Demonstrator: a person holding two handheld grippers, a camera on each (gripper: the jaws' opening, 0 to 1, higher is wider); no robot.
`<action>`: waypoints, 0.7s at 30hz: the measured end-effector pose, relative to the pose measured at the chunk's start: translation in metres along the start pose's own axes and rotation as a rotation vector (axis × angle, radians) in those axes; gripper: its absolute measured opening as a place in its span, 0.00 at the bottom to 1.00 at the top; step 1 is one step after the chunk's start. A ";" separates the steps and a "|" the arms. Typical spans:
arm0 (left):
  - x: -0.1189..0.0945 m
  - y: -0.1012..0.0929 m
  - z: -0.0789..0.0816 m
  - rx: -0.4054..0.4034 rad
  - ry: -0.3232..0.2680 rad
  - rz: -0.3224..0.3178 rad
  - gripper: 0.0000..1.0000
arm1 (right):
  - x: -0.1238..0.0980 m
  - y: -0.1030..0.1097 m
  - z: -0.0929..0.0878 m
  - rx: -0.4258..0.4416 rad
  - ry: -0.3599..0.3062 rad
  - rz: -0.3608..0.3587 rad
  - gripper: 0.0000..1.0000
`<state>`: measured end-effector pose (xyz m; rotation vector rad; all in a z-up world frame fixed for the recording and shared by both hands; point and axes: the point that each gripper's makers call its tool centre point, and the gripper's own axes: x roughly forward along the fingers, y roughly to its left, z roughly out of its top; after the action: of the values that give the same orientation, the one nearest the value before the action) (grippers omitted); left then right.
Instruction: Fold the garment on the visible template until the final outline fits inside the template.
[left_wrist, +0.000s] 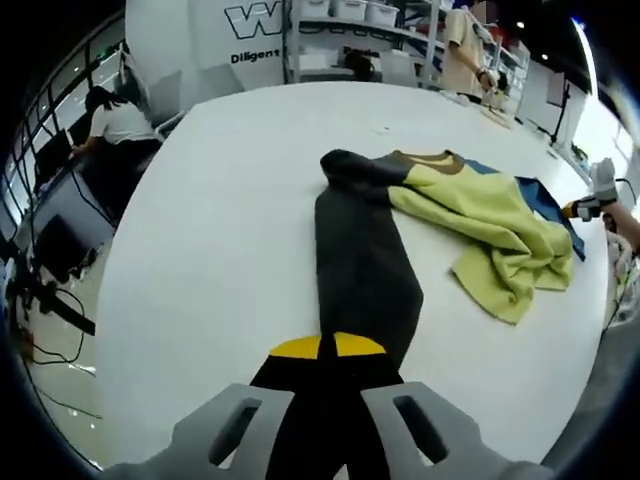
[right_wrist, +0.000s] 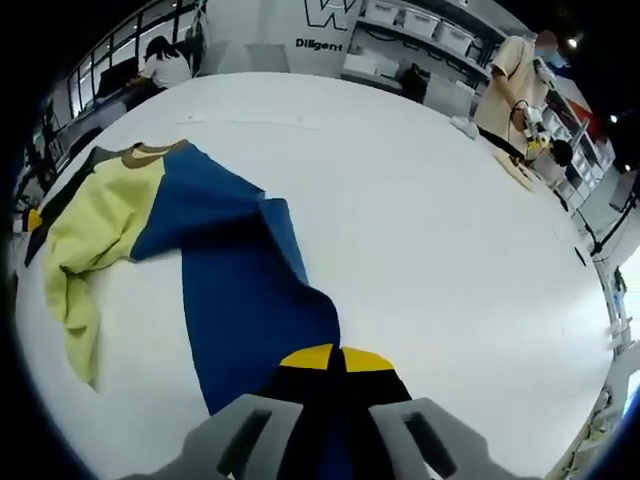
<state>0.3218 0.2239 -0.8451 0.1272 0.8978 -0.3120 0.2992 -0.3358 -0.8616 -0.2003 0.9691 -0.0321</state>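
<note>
White table, garment half-bunched.

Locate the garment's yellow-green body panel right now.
The yellow-green body panel lies bunched on the white table, between the dark grey sleeve and the blue sleeve; it sits right-centre in the left gripper view.

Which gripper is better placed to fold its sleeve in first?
Close call, leaning left. Left gripper already sits at the dark sleeve, which lies straight toward the bunched yellow body. Right gripper sits at the blue sleeve, which is creased and angled.
</note>
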 end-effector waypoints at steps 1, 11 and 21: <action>0.000 0.004 0.001 -0.002 0.005 0.005 0.01 | 0.001 -0.001 0.001 -0.004 0.003 -0.001 0.00; 0.007 0.034 0.003 0.008 0.066 0.063 0.01 | 0.015 -0.020 0.008 -0.053 0.041 -0.017 0.00; 0.014 0.054 0.008 0.042 0.099 0.100 0.01 | 0.025 -0.038 0.018 -0.122 0.072 -0.031 0.00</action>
<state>0.3531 0.2706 -0.8524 0.2277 0.9794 -0.2330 0.3301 -0.3736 -0.8648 -0.3282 1.0407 -0.0092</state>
